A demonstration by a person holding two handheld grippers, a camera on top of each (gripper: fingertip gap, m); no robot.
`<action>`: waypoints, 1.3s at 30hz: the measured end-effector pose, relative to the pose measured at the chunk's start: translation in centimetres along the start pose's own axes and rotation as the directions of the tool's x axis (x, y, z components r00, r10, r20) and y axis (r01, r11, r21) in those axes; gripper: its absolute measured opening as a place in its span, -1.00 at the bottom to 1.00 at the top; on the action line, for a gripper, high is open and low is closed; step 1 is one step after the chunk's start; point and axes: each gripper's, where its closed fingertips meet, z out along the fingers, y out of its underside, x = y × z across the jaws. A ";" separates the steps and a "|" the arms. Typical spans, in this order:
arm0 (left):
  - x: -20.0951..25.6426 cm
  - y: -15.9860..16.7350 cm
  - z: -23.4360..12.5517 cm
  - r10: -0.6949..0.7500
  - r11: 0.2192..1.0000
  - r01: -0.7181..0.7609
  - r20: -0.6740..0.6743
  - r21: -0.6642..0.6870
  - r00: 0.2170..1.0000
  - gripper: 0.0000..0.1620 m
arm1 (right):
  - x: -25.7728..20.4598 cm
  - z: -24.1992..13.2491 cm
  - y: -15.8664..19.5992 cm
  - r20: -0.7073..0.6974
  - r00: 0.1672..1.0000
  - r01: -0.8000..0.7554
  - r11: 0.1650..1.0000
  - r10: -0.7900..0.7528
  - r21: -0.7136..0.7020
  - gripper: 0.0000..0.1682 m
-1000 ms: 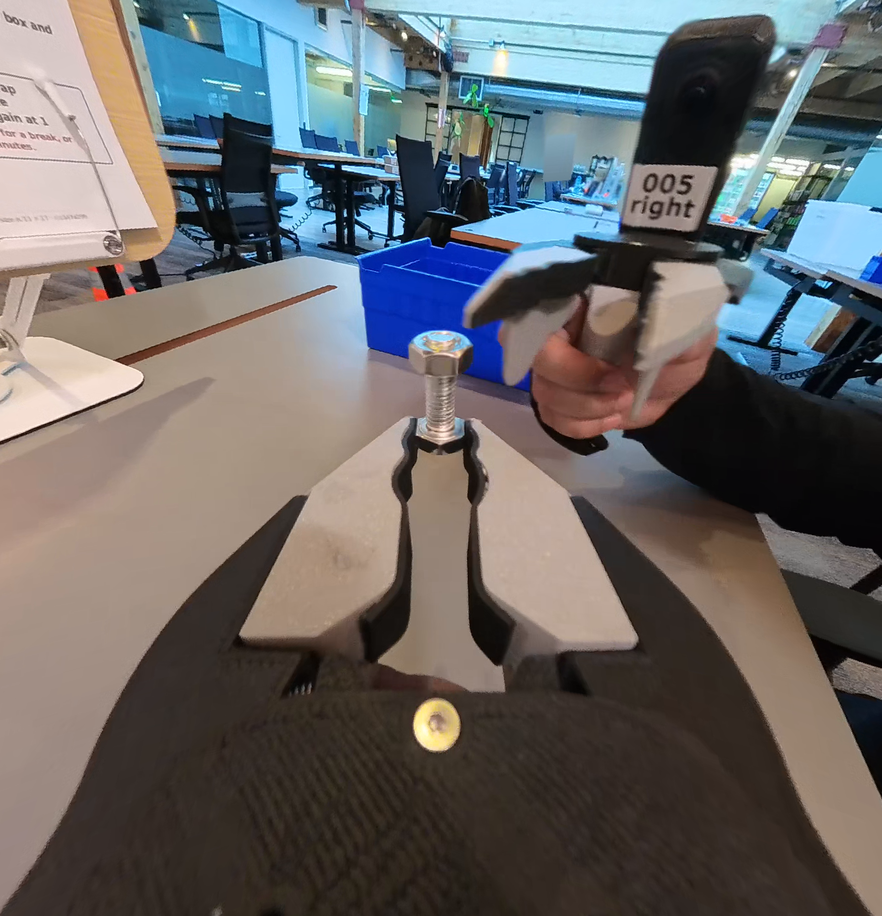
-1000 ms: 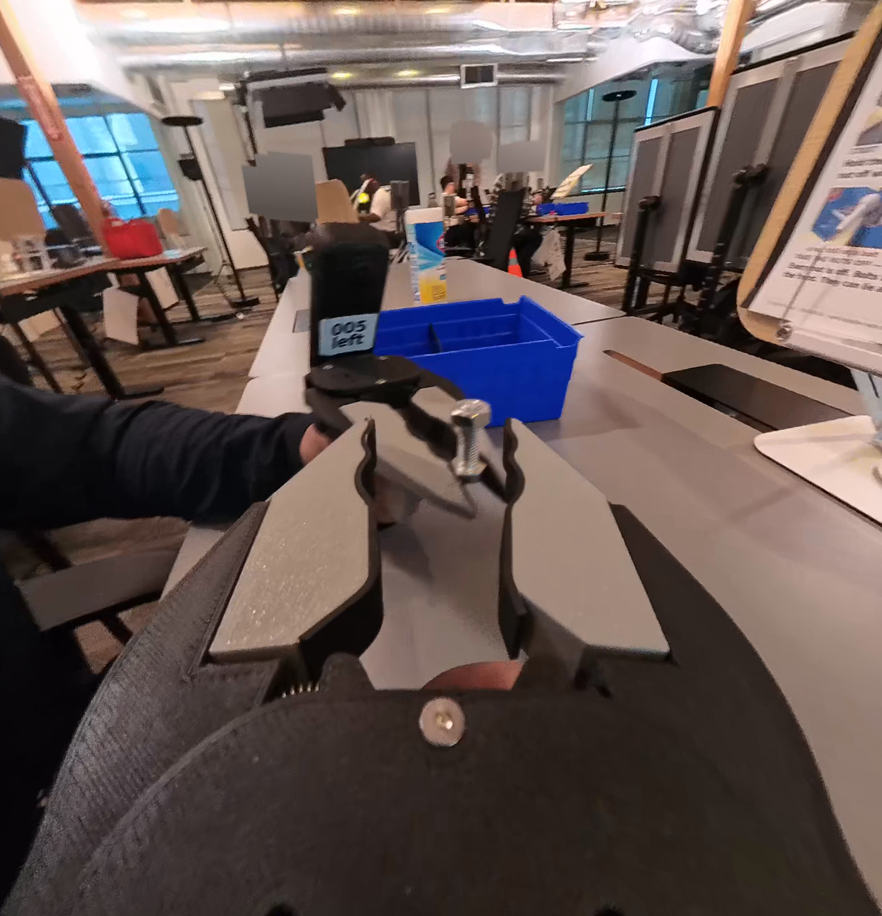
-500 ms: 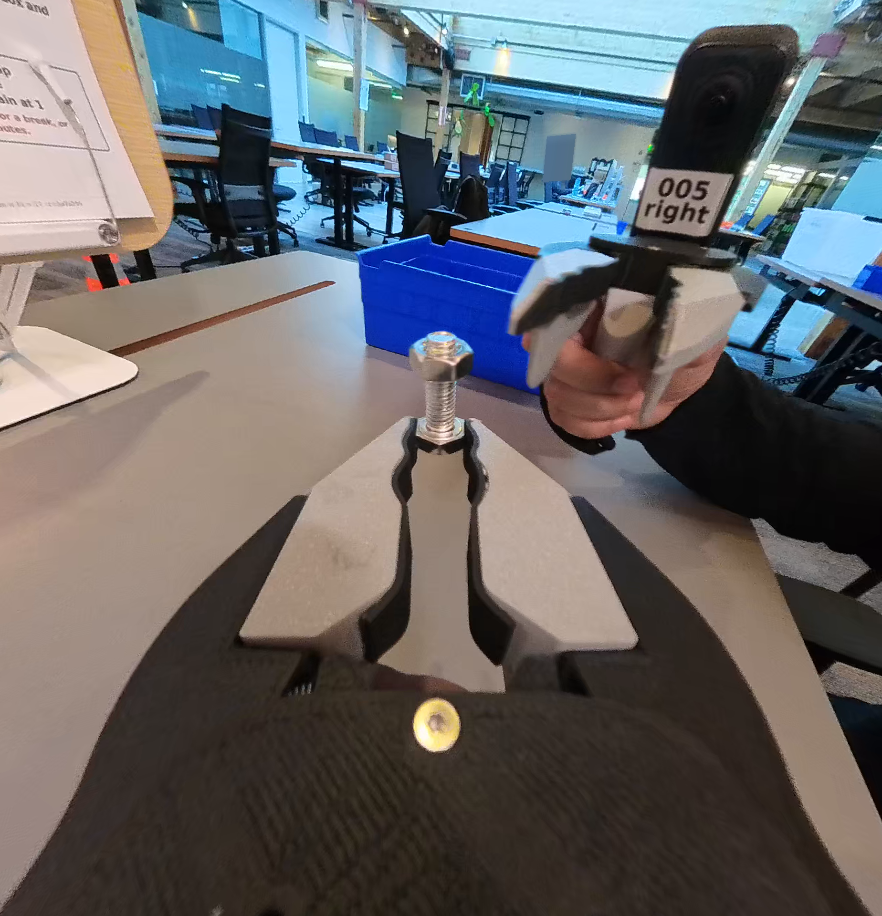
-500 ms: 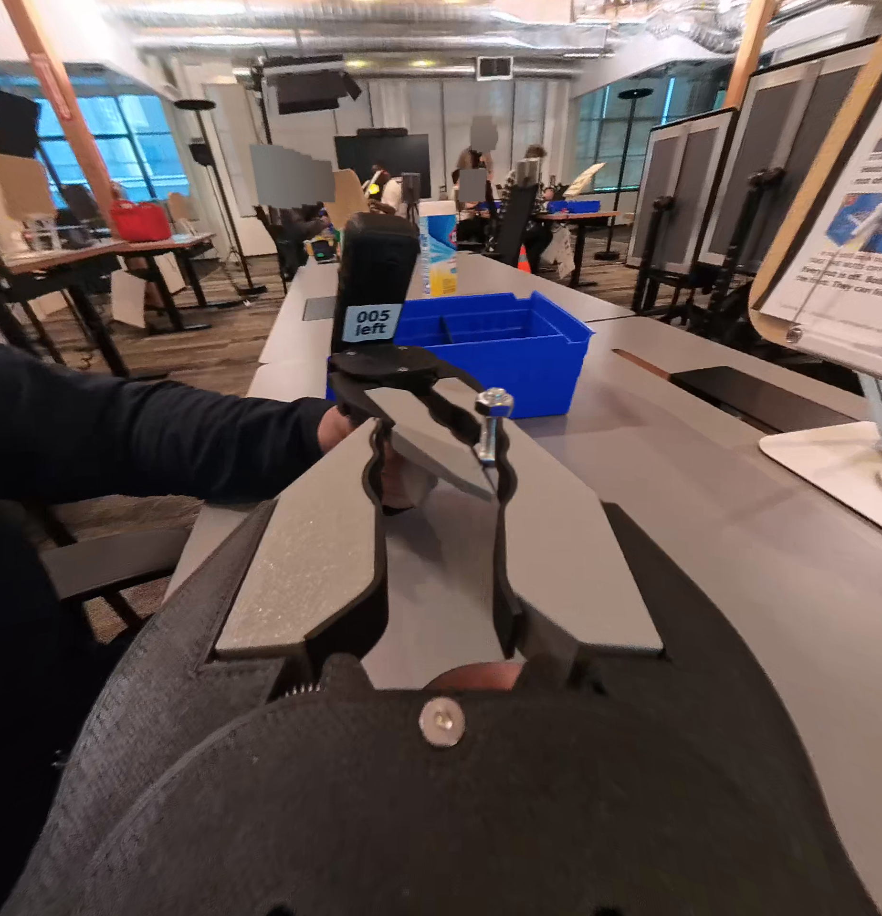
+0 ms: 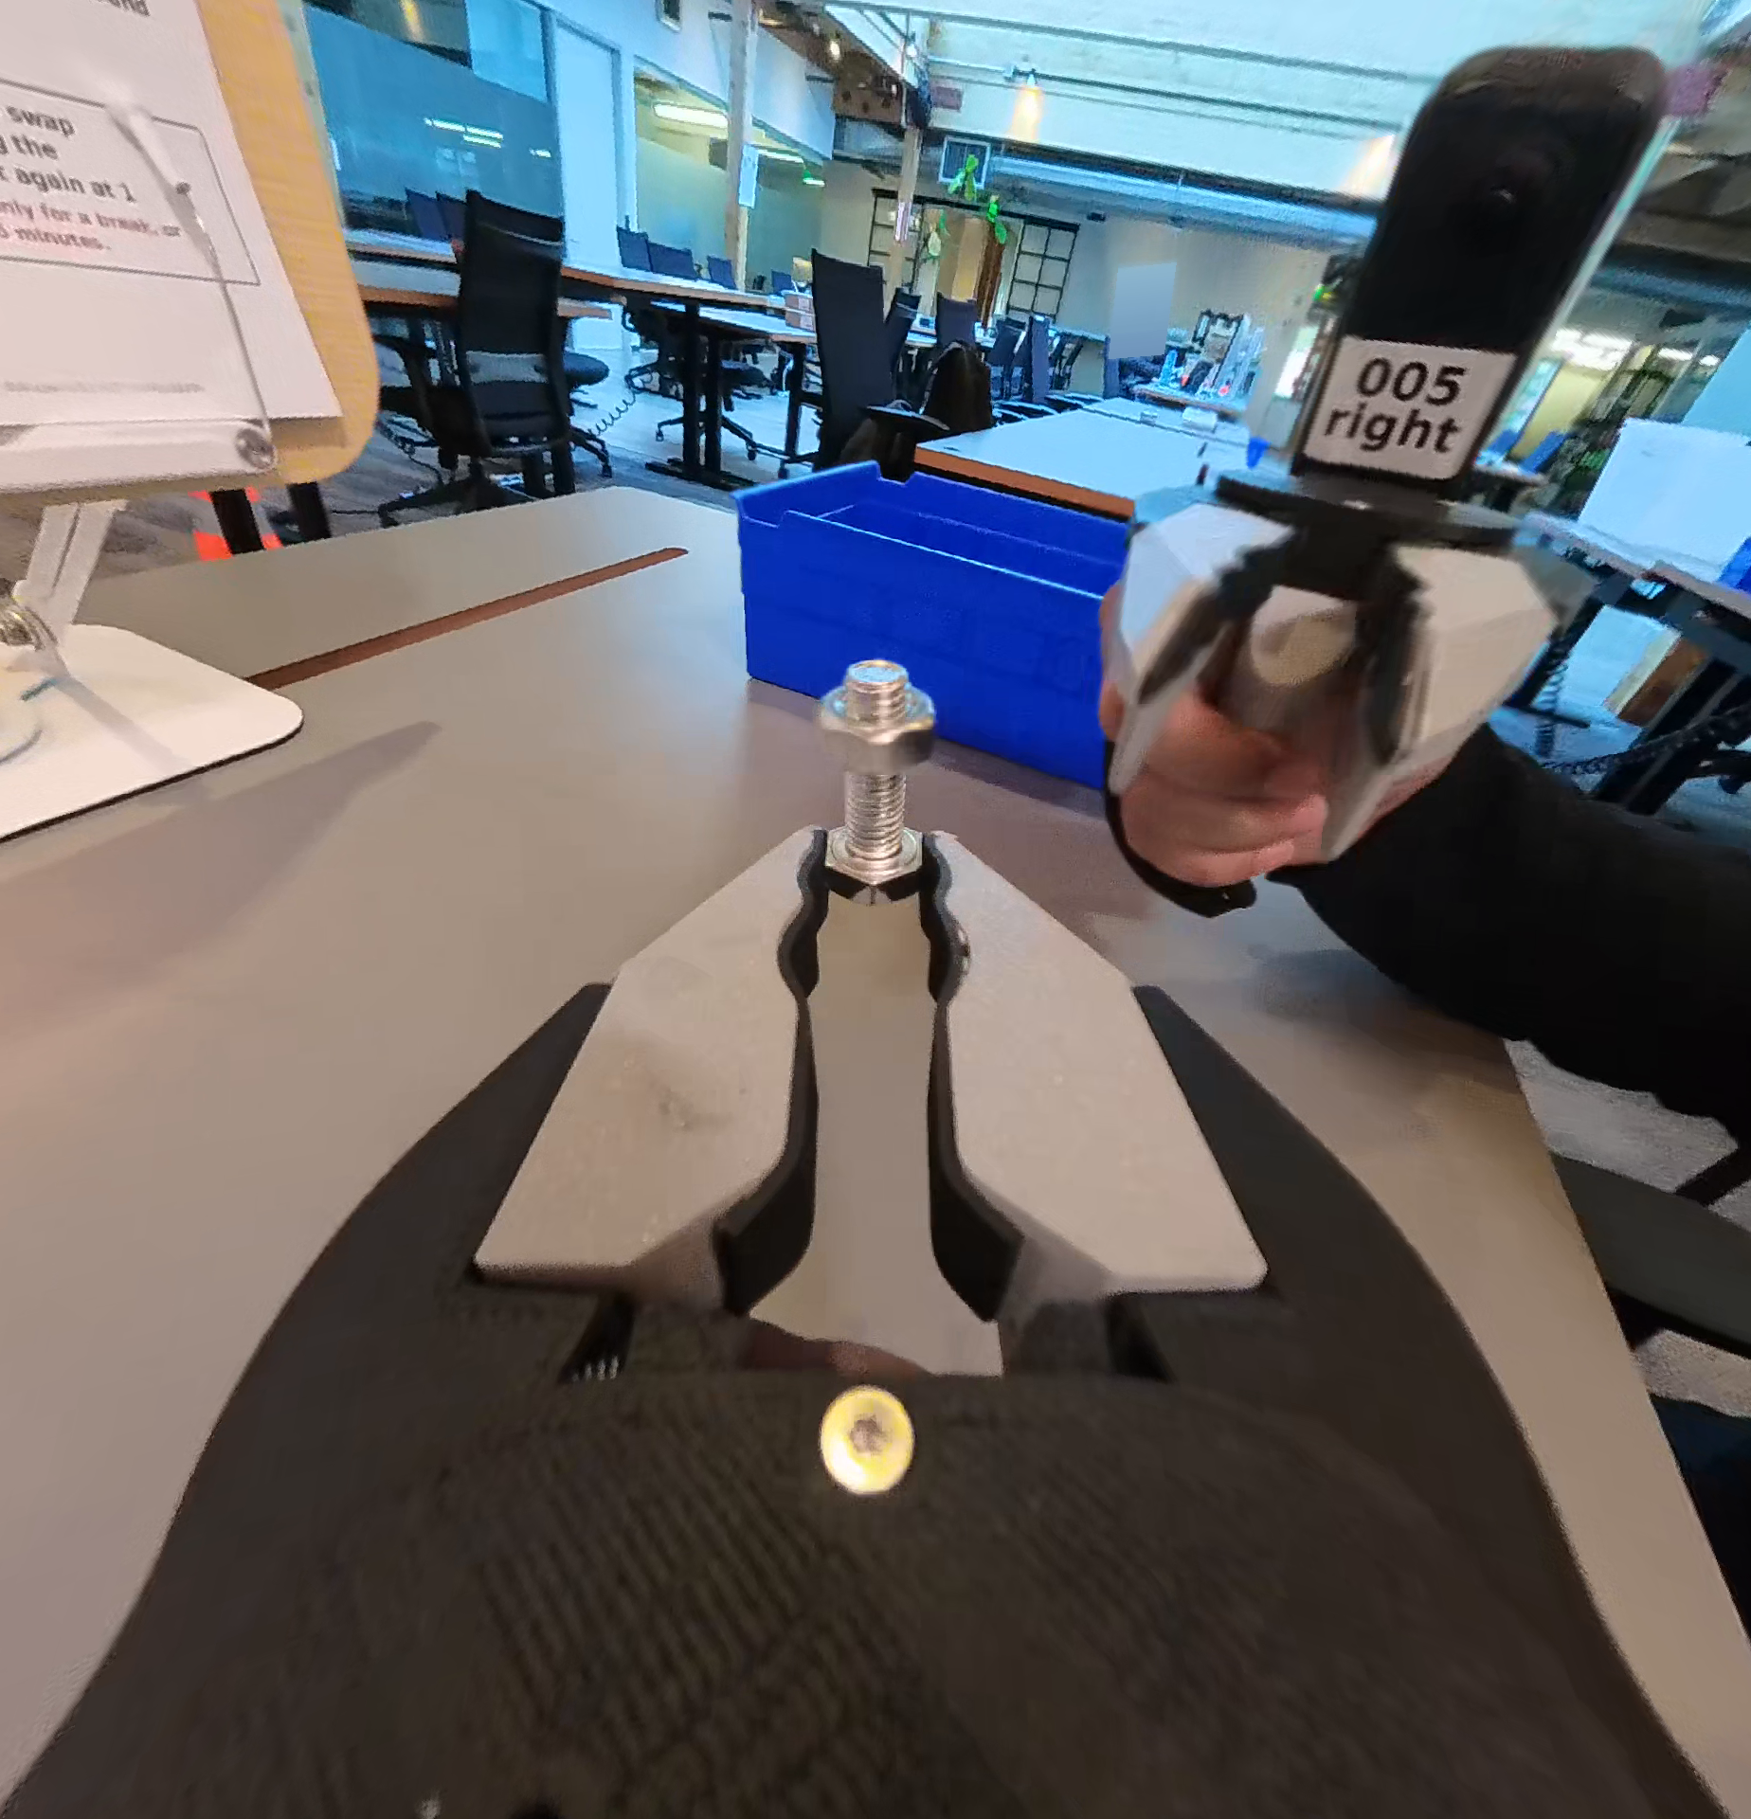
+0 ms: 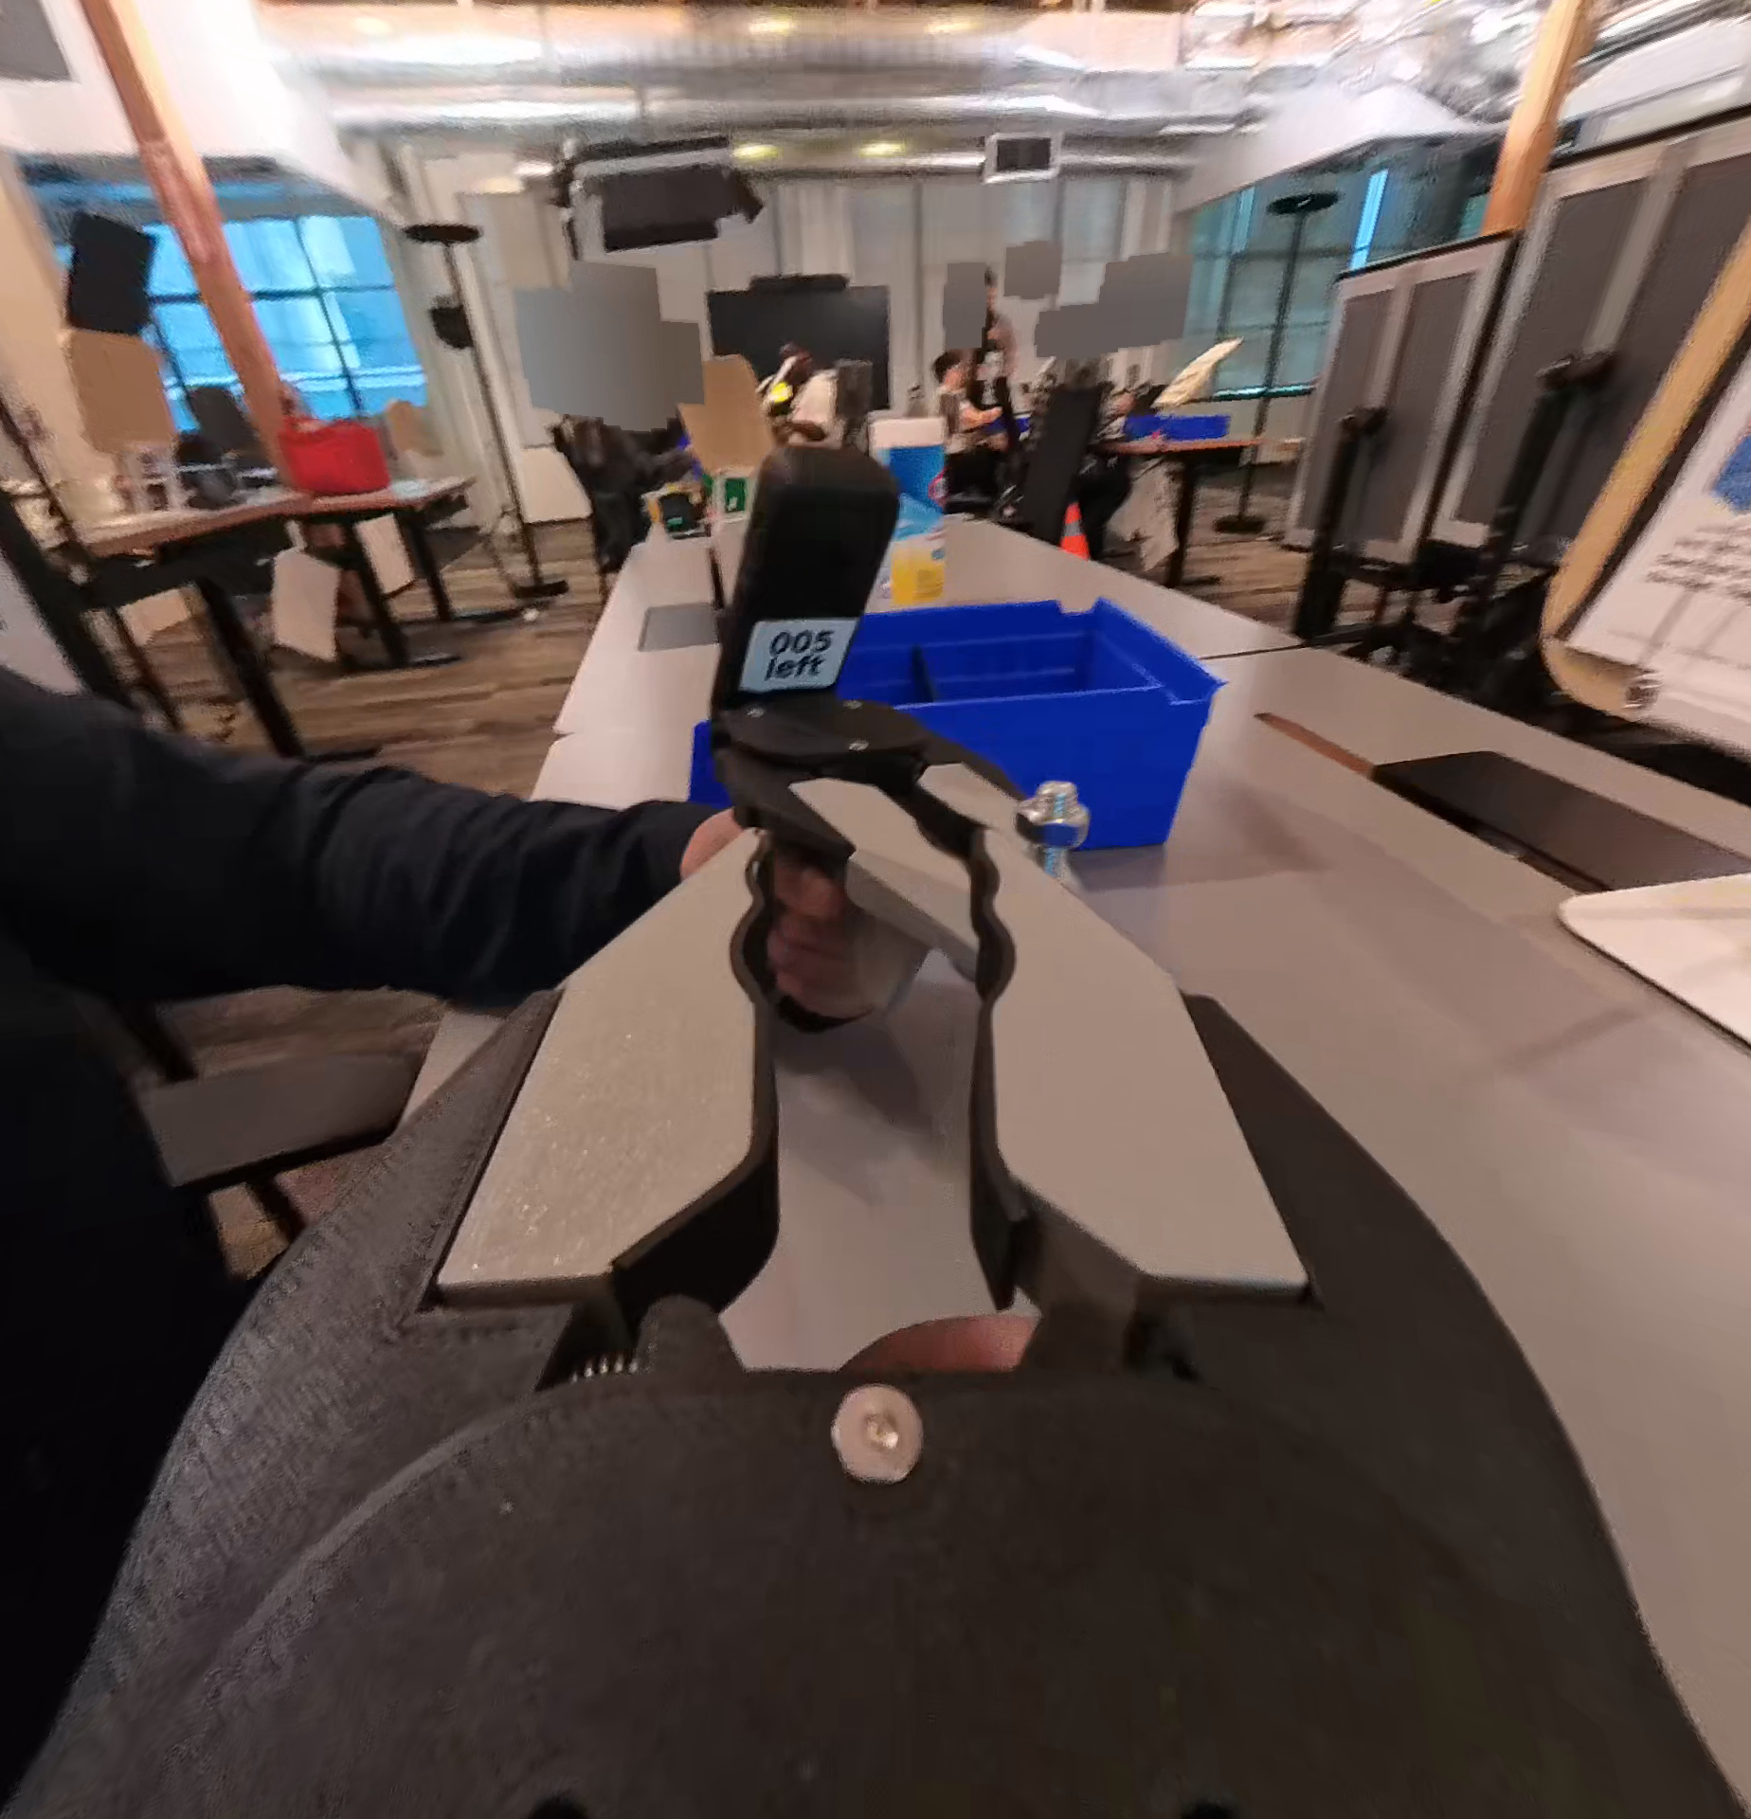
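While the left gripper (image 5: 872,866) stays shut on the head of the shiny silver metal bolt (image 5: 874,807), upright at frame centre, its six-sided silver nut (image 5: 876,726) now sits lower on the thread. Half open and empty, the right gripper (image 6: 867,886) has backed off to the upper right, near the blue plastic bin (image 5: 901,591).

Shiny silver bolt (image 5: 874,778), grey-and-black gripper (image 5: 872,866), bright blue bin (image 5: 911,591), matt grey table (image 5: 360,886) with a brown strip, white stand base (image 5: 114,728), black sleeve (image 6: 291,866).

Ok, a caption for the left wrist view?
Left gripper clamps upright bolt by its head, nut near the top; blue bin behind.
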 end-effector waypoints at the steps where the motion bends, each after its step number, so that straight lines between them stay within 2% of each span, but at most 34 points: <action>1: -0.1 0.0 0.0 -0.003 1.000 0.003 0.003 0.004 1.000 -0.80 | 0.5 0.1 -0.3 -0.025 1.000 0.001 1.000 -0.001 0.008 -0.54; 4: 0.5 0.3 0.4 0.015 1.000 -0.015 -0.010 -0.009 1.000 -0.80 | 2.5 1.5 -0.2 -0.090 0.996 -0.001 1.000 -0.001 -0.026 -0.51; 7: 1.3 0.3 0.6 0.046 0.999 -0.046 -0.015 -0.011 0.999 -0.80 | 3.2 3.4 0.9 -0.065 0.997 -0.039 0.997 0.034 -0.073 -0.50; 10: 0.6 0.1 0.3 0.045 0.999 -0.045 0.014 -0.008 0.999 -0.80 | 2.3 3.2 1.2 -0.044 0.997 -0.061 0.995 0.057 -0.085 -0.36; 11: 0.2 0.1 0.2 0.039 0.999 -0.039 0.021 -0.008 0.999 -0.80 | 2.0 2.5 1.2 -0.047 0.998 -0.041 0.995 0.037 -0.086 -0.52; 12: -0.4 0.1 0.0 0.025 1.000 -0.024 0.042 -0.005 0.999 -0.81 | 1.2 1.7 1.0 -0.021 1.000 -0.016 0.997 0.015 -0.074 -0.79; 13: -0.8 0.0 -0.2 0.003 1.000 -0.003 0.052 -0.001 0.999 -0.81 | 0.7 1.0 0.6 -0.008 1.000 -0.004 0.999 0.003 -0.047 -0.76; 16: -0.9 0.1 -0.1 -0.020 1.000 0.020 0.034 -0.002 0.999 -0.80 | 2.2 0.3 -0.1 -0.089 0.996 -0.015 1.000 0.013 -0.015 -0.60; 19: 0.1 0.5 0.5 0.009 1.000 -0.009 0.020 -0.023 1.000 -0.80 | 4.1 1.6 0.7 -0.152 0.988 -0.037 0.997 0.027 -0.067 -0.57; 21: 0.7 0.6 0.7 0.032 0.999 -0.032 0.014 -0.032 0.999 -0.80 | 4.3 2.8 1.4 -0.142 0.990 -0.038 0.994 0.023 -0.104 -0.57; 22: 0.9 0.5 0.7 0.039 0.999 -0.039 0.014 -0.033 0.999 -0.80 | 4.4 3.3 1.8 -0.139 0.990 -0.031 0.992 0.013 -0.125 -0.64; 23: 1.0 0.5 0.8 0.037 0.999 -0.037 0.011 -0.032 0.999 -0.80 | 4.5 3.7 2.2 -0.140 0.990 -0.019 0.989 -0.002 -0.146 -0.81; 28: 0.9 1.0 1.0 -0.008 0.999 0.008 -0.009 -0.043 1.000 -0.80 | 5.2 2.8 2.8 -0.210 0.978 -0.051 0.984 0.015 -0.168 -0.82; 31: 0.9 0.7 0.9 -0.030 0.999 0.030 -0.004 -0.024 1.000 -0.71 | 6.1 -0.9 0.0 -0.356 0.934 -0.021 0.997 -0.008 -0.078 -0.81; 33: 0.6 0.9 0.8 -0.034 0.999 0.034 0.002 -0.041 0.999 -0.69 | 7.0 -5.6 -3.1 -0.499 0.866 0.027 0.999 -0.037 -0.028 -0.82; 34: 0.7 1.2 0.8 -0.039 0.998 0.038 -0.007 -0.053 0.999 -0.69 | 7.9 -8.7 -4.3 -0.596 0.799 0.063 0.997 -0.081 -0.051 -0.81; 36: 0.7 1.9 1.0 -0.044 0.996 0.043 -0.011 -0.083 0.999 -0.69 | 9.9 -15.9 -5.8 -0.773 0.603 0.093 0.979 -0.199 -0.179 -0.81; 37: 0.7 2.1 1.2 -0.039 0.995 0.038 -0.005 -0.097 0.999 -0.68 | 10.8 -19.6 -5.7 -0.824 0.506 0.057 0.963 -0.254 -0.262 -0.81; 39: 0.9 2.6 1.5 -0.022 0.992 0.022 -0.003 -0.121 1.000 -0.69 | 12.8 -26.6 -3.5 -0.874 0.346 -0.114 0.910 -0.340 -0.399 -0.82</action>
